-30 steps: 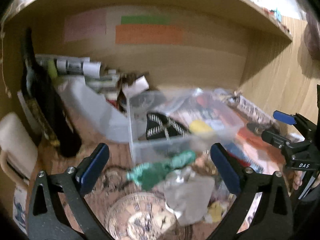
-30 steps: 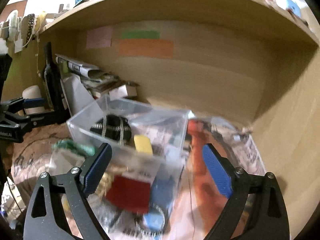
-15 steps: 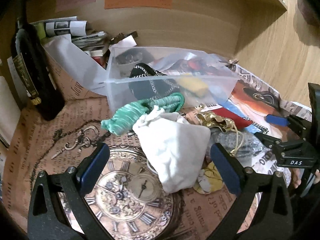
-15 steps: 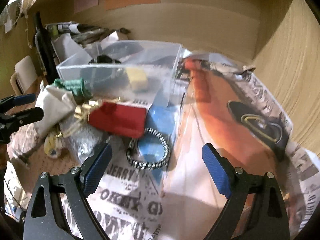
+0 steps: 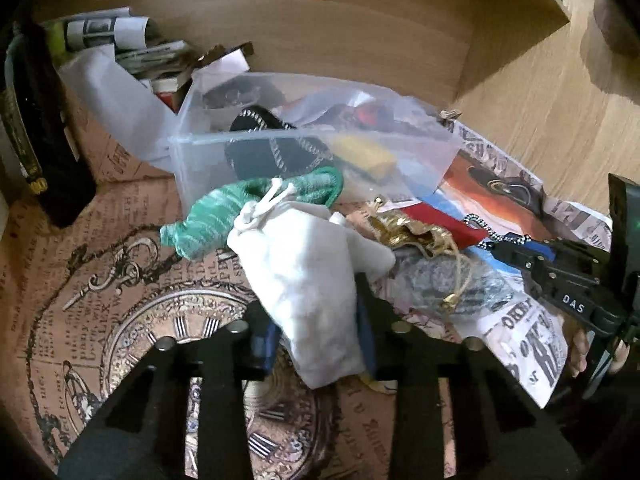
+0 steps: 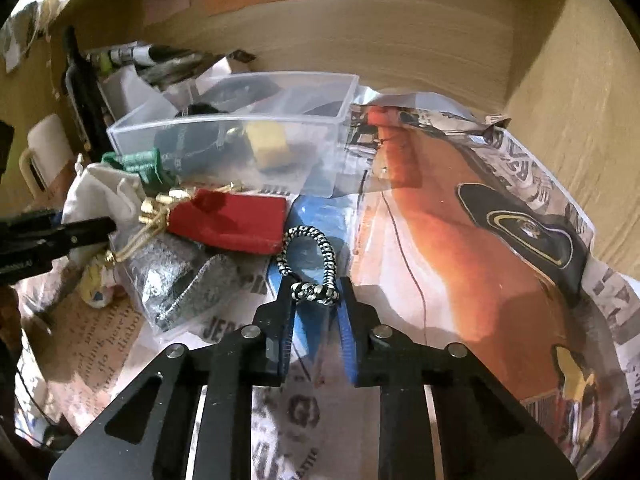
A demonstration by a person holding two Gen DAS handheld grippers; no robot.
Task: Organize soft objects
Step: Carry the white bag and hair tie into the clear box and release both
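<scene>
My left gripper is shut on a white drawstring pouch, which also shows in the right wrist view. My right gripper is shut on a black-and-white braided cord loop. Next to them lie a green knitted pouch, a red pouch, a gold pouch and a grey glittery pouch. A clear plastic bin behind them holds a black chained pouch and a yellow item.
A dark bottle stands at the left. Rolled papers and a white sheet lean behind the bin. Printed paper covers the shelf floor; wooden walls close the back and right.
Both grippers moved down and forward and closed: the left one on the white pouch, the right one on the braided cord loop. Both were open before.
</scene>
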